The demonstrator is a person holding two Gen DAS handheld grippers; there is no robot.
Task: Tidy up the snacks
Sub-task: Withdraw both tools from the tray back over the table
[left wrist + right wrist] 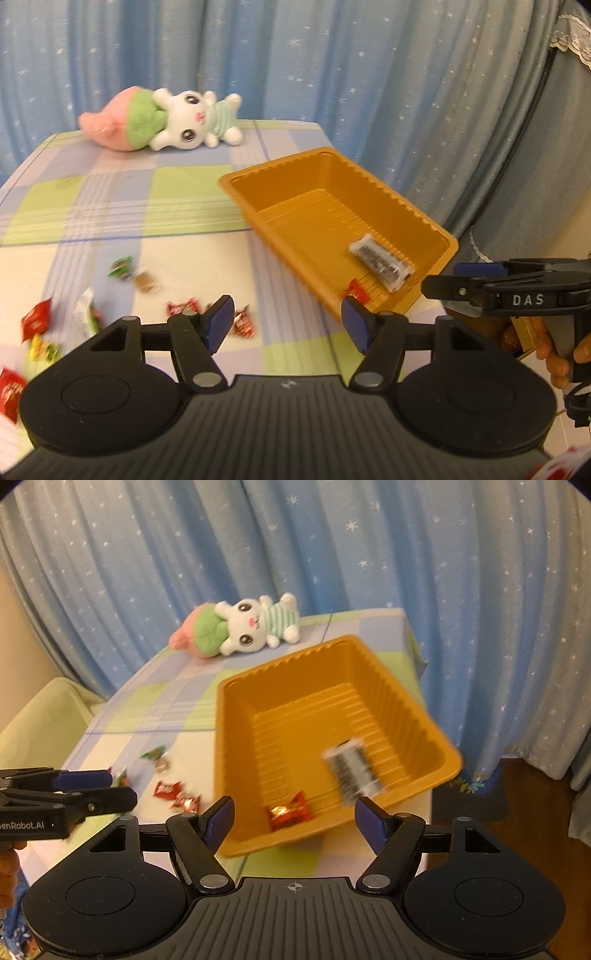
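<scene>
An orange plastic tray (258, 177) (229, 738) sits on the checked tablecloth at the right. In it lie a silver-and-black wrapped bar (380, 262) (351, 771) and a red candy (356, 290) (290, 810). Several wrapped snacks lie loose on the cloth to the left of the tray, among them red candies (183, 306) (168, 789) and a green one (122, 266) (155, 754). My left gripper (288, 321) is open and empty, above the table's near part. My right gripper (295, 818) is open and empty, over the tray's near edge. Each gripper shows in the other's view (465, 284) (107, 786).
A white bunny plush (162, 120) (240, 629) lies at the table's far side. Blue star-print curtains hang behind. The table's right edge (424, 709) runs just past the tray. A pale green seat (44, 716) stands to the left.
</scene>
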